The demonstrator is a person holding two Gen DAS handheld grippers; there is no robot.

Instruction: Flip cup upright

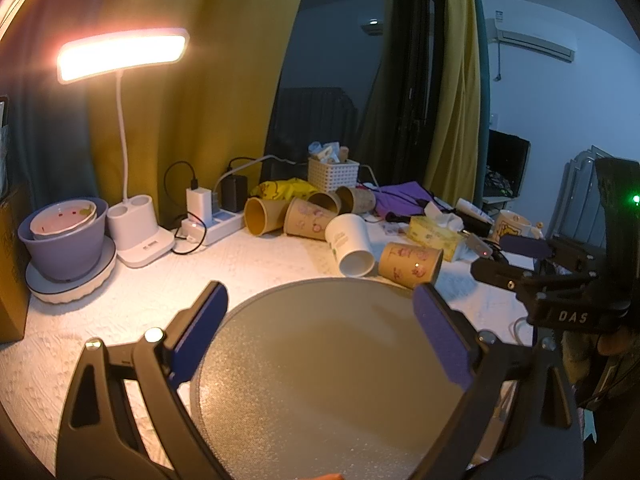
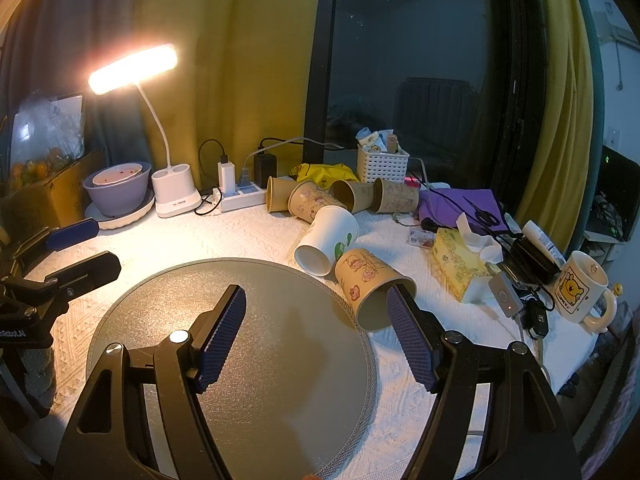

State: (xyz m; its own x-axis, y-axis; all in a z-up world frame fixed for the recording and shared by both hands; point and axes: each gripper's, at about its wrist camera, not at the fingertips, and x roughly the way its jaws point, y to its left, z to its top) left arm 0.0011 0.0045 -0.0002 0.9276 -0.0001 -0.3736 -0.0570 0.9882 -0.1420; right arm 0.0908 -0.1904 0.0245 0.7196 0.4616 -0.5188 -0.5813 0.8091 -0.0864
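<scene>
I'm lining up my right gripper (image 2: pixel 316 336), jaws wide and empty like the left gripper (image 1: pixel 320 328), on the nearest tipped cup (image 2: pixel 370 286) beside the desk's round mat (image 2: pixel 160 292); next, close around it

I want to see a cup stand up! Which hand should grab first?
Probably the right gripper: its open jaws sit beside the nearest brown cup, whose mouth faces it. The left gripper, also open, hovers over the grey mat, farther off.
</scene>
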